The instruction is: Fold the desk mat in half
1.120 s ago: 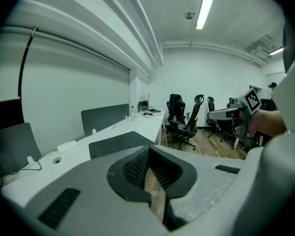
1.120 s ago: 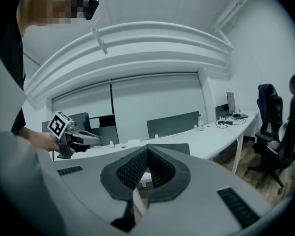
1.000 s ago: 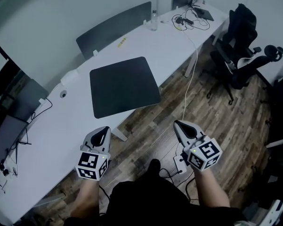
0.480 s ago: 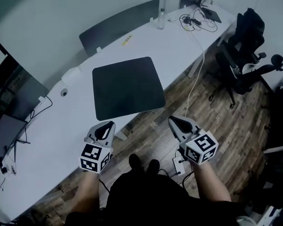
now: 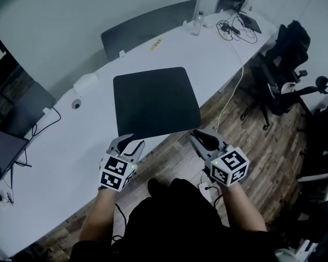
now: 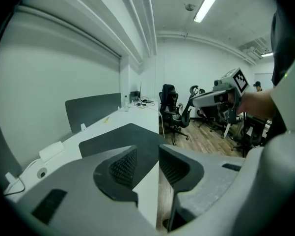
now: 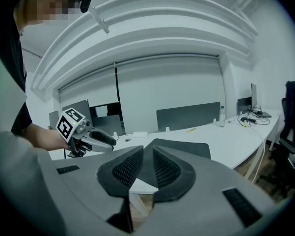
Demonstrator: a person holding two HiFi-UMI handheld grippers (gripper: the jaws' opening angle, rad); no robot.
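A black square desk mat [image 5: 155, 101] lies flat on the long white desk [image 5: 60, 146], with its near edge at the desk's front edge. My left gripper [image 5: 131, 142] hovers just short of the mat's near left corner. Its jaws are opening and nothing is between them. My right gripper [image 5: 196, 136] hangs by the near right corner, over the floor, its jaws also opening on nothing. In the left gripper view the mat [image 6: 119, 137] lies beyond the jaws [image 6: 147, 162]. The right gripper view shows the mat [image 7: 186, 149] past its jaws [image 7: 147, 167] and the left gripper [image 7: 91, 137].
A grey divider panel [image 5: 147, 27] stands at the desk's far edge. A water bottle [image 5: 196, 23] and cables [image 5: 232, 29] sit at the far right end. Black office chairs [image 5: 286, 64] stand to the right on the wooden floor. A white box [image 5: 86, 83] lies left of the mat.
Both grippers have moved forward to the mat's near edge. Their jaws, shut in the earlier frames, now stand slightly parted.
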